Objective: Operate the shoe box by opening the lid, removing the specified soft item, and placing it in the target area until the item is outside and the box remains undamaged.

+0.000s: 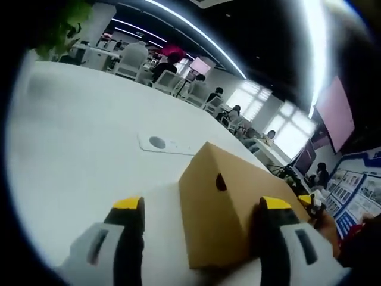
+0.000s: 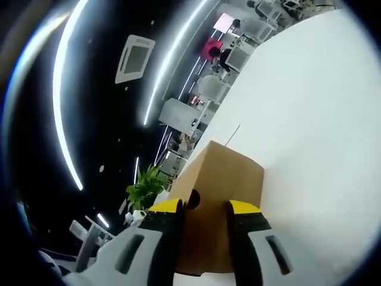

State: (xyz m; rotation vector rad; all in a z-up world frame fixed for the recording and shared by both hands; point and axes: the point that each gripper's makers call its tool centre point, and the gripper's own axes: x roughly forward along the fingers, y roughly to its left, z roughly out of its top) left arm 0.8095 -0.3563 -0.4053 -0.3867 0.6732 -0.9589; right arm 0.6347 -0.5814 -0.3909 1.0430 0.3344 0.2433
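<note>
A brown cardboard shoe box (image 1: pixel 217 208) lies on the white table (image 1: pixel 89 149), its lid closed and a round hole in its near end. My left gripper (image 1: pixel 201 205) is open wide around the box's near corner; its right finger rests against the box's long side and its left finger stands off over the table. At the box's far end shows a yellow tip of the right gripper (image 1: pixel 306 201). In the right gripper view, the right gripper (image 2: pixel 205 207) has its fingers a narrow gap apart against the other holed end of the shoe box (image 2: pixel 229 173). I cannot tell whether they pinch it.
A flat grey plate with a round hole (image 1: pixel 159 143) lies on the table beyond the box. Chairs and seated people (image 1: pixel 169 68) sit past the far table edge. A green plant (image 2: pixel 146 187) stands off the table's side. The table (image 2: pixel 321 119) runs wide and white around the box.
</note>
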